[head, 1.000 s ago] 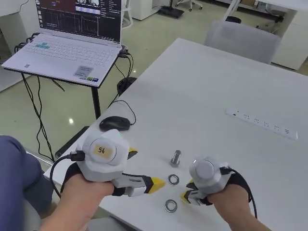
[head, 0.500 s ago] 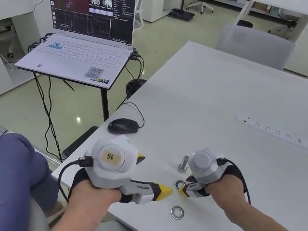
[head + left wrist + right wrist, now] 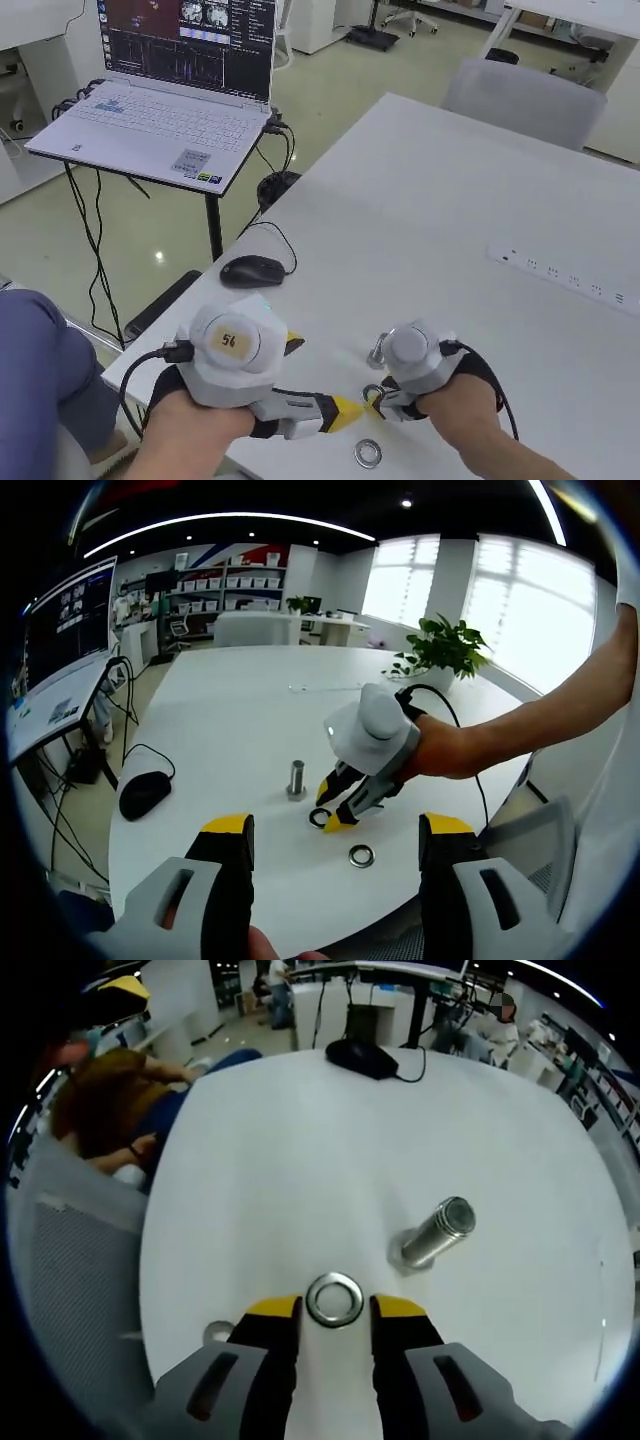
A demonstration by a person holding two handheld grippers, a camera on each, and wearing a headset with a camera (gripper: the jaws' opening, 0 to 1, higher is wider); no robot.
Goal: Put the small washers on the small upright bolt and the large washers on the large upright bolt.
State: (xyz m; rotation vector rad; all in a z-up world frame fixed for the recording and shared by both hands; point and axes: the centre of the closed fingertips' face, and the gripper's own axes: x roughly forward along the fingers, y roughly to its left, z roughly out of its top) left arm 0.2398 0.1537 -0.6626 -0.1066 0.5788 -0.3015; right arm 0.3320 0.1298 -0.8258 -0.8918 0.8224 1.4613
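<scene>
Head view: at the tabletop's [image 3: 430, 200] front edge the right gripper [image 3: 377, 400] half hides the upright bolt [image 3: 377, 350]; a mouse [image 3: 252, 270] lies by the left edge. Left gripper view: the left gripper [image 3: 338, 825], jaws wide, faces a loose washer [image 3: 361, 856]. Right gripper view: narrowed jaws flank a second washer [image 3: 335, 1300] near the bolt.

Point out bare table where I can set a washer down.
Bare: the wide table stretch between mouse and power strip. Crowded: the near edge, where left tool, right tool, upright bolt and washers cluster.
</scene>
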